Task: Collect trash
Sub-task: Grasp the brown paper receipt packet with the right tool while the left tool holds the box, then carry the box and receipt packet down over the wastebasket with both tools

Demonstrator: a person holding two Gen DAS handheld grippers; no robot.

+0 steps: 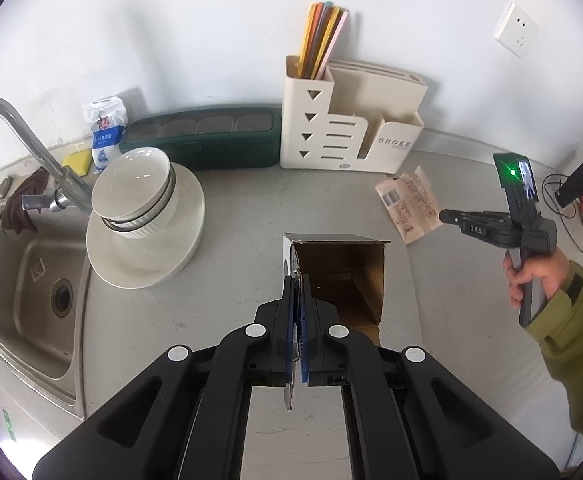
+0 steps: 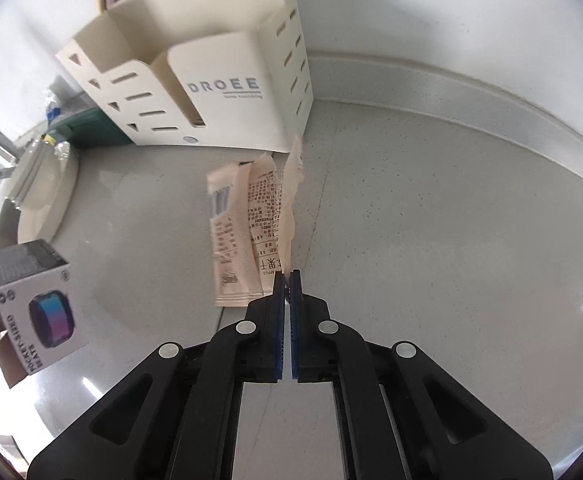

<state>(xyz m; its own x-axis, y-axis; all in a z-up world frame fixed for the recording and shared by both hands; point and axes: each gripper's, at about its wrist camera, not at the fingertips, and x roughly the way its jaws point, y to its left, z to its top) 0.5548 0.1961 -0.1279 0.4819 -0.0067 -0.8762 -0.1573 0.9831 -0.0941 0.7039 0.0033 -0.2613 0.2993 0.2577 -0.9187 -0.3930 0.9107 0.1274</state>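
Jaws of the right gripper (image 2: 289, 276) pinch one edge of the receipt (image 2: 251, 220), which hangs above the counter (image 2: 431, 220) near the organizer (image 2: 227, 92). Left gripper (image 1: 300, 280) jaws clamp the wall of the open box (image 1: 343, 276), which stands beside the plate (image 1: 147, 252).

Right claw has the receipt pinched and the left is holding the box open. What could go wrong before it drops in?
1. The right claw grips the receipt only at its very edge, so the thin paper may slip or tear.
2. The left claw holds the cardboard box by a single side flap; it could tip or swing.
3. The long, creased receipt may catch on the box rim rather than drop in.
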